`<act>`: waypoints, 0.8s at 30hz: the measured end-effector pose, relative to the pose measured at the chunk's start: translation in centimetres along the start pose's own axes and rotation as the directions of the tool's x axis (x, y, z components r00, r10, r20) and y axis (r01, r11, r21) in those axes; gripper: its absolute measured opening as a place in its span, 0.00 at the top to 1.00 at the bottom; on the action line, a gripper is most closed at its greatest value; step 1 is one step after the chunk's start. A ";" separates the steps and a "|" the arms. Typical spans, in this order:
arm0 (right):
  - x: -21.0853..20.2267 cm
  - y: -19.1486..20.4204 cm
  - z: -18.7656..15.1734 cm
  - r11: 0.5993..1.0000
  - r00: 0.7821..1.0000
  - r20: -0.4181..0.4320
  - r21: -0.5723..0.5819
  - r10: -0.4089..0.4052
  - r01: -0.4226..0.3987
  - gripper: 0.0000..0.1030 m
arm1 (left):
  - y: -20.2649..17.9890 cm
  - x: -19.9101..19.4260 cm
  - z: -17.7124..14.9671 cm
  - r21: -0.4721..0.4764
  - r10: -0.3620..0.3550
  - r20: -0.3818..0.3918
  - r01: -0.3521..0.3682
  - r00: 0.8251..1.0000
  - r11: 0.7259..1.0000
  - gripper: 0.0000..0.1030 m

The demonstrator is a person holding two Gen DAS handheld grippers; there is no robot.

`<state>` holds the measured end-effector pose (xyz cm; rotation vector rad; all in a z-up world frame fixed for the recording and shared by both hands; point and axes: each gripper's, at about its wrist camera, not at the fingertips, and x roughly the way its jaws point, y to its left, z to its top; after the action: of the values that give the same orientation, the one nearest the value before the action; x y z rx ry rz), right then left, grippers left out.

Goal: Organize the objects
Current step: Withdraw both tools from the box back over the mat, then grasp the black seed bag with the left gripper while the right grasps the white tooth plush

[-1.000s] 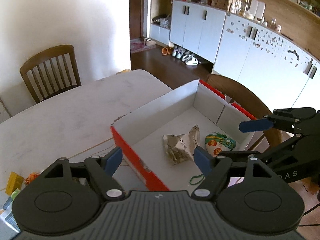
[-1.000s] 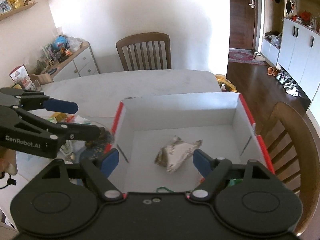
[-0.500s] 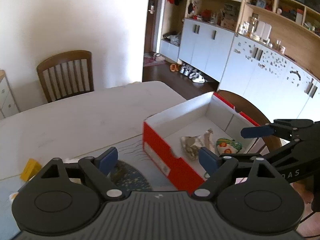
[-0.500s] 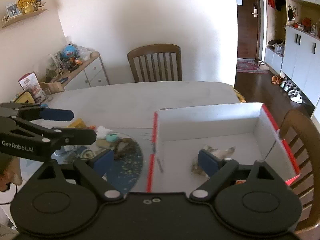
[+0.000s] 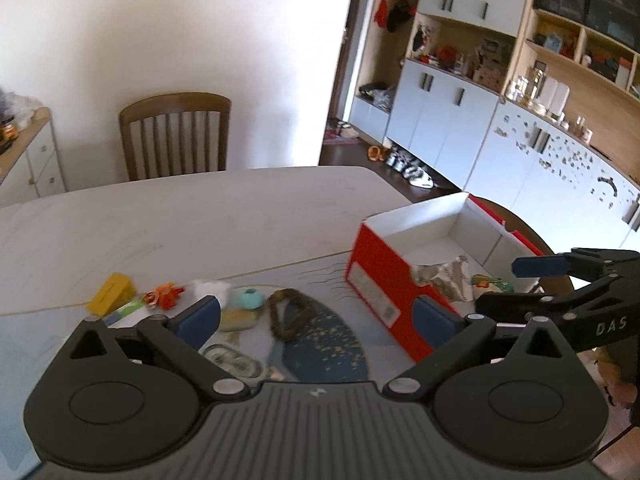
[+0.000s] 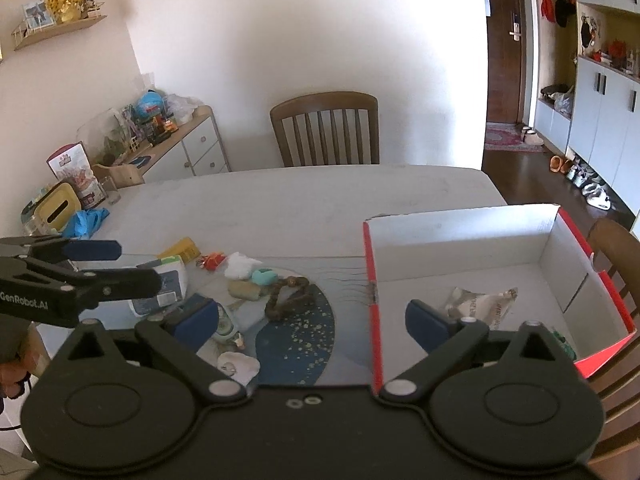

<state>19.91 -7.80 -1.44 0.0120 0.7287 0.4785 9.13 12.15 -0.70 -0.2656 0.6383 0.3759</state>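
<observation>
Both views have swung from the red box [image 6: 472, 248] toward the clutter on your desk [image 6: 304, 200]; your left tool [image 5: 316, 316] and right tool [image 6: 312, 316] are opening, empty (crumpled packet [image 6: 480, 304] lies inside the box).

Two matte-black handheld tools: left tool [image 5: 316, 316] and right tool [image 6: 312, 316], each with blue fingertip pads [image 5: 199, 317], angular black linkage arms, silver pivot screws and round housing discs. Ribbed grey body on the left, white "DAS" lettering on the right, "GenRobot.AI" on the left's side.
</observation>
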 end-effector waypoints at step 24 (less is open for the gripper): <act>6.1 5.2 -2.5 0.998 0.990 -0.131 -0.047 -0.058 0.052 0.03 | 7.3 1.9 -7.9 -0.027 0.150 -0.047 -0.152 0.988 0.988 0.00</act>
<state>20.07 -0.97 -6.32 -0.0812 0.8460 0.4450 3.35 16.46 -8.92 -0.2555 0.6992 0.5266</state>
